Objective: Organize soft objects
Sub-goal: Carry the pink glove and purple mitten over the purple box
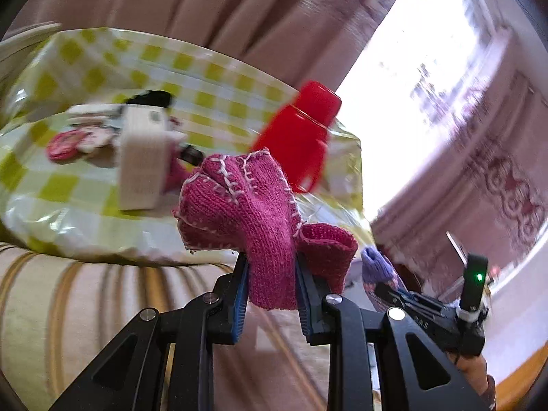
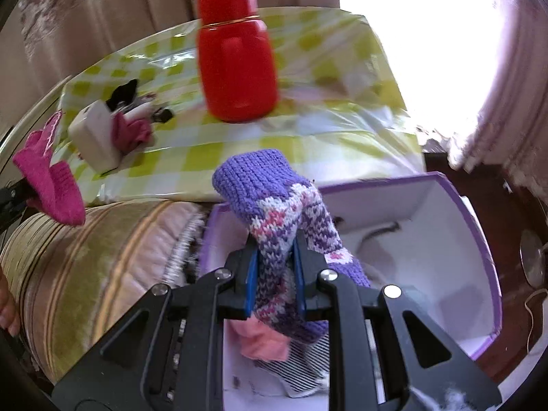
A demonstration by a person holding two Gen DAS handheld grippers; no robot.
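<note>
A pink knitted sock (image 1: 250, 202) is pinched between the blue pads of the left hand-held gripper (image 1: 271, 294), bunched above its fingertips. The right hand-held gripper (image 2: 275, 281) pinches a purple patterned sock (image 2: 274, 212) over a white, purple-rimmed box (image 2: 455, 226). Farther off, a red bottle (image 2: 236, 58) stands on the checked surface (image 2: 335, 130).

Count, both wrist views:
- Grippers: 2, the left gripper (image 1: 272, 282) and the right gripper (image 2: 275, 279).
- Knitted items held: 2, one magenta knit sock (image 1: 253, 205), one purple patterned knit sock (image 2: 274, 212).
- Red flask (image 2: 236, 54): 1, on the checked tablecloth (image 2: 308, 130) near its far edge.
- White box (image 2: 94, 135): 1, toward the cloth's left edge.
- Purple-rimmed box (image 2: 472, 226): 1; inside, one pink cloth (image 2: 263, 342) and one striped piece (image 2: 301, 370).
- Small items behind the white box: too blurred to count.
</note>
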